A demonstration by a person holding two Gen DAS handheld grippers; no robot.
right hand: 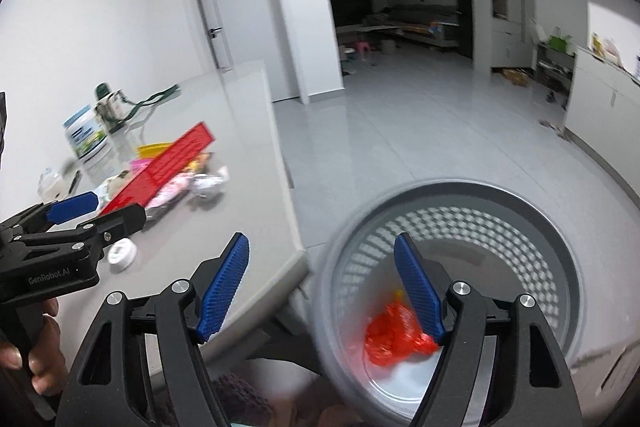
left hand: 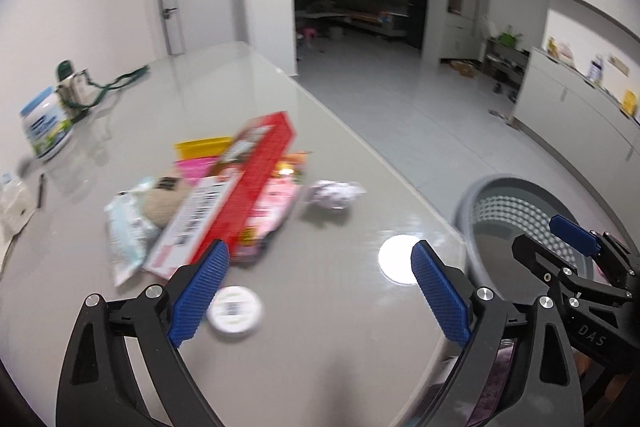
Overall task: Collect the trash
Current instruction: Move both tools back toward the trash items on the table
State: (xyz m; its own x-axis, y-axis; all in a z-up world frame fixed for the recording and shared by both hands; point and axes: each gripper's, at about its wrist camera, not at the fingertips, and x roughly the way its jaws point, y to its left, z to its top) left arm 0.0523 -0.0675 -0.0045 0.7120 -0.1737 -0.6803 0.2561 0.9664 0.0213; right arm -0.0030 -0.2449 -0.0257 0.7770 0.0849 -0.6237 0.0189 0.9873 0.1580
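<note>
A pile of trash lies on the grey table (left hand: 340, 307): a long red box (left hand: 256, 163), a pale wrapper (left hand: 128, 227), pink packets (left hand: 276, 203), a crumpled white paper (left hand: 334, 193) and a round white lid (left hand: 235, 311). My left gripper (left hand: 320, 267) is open and empty above the table, just short of the pile. My right gripper (right hand: 322, 275) is open and empty over the rim of a grey perforated bin (right hand: 560, 267). A red wrapper (right hand: 394, 337) lies inside the bin. The pile also shows in the right wrist view (right hand: 172, 163).
A white tub (left hand: 46, 123), a green-strapped item (left hand: 76, 87) and a clear bag (left hand: 14, 203) stand at the table's left. The bin (left hand: 516, 215) stands on the floor off the table's right edge. A counter (left hand: 580, 107) runs along the right wall.
</note>
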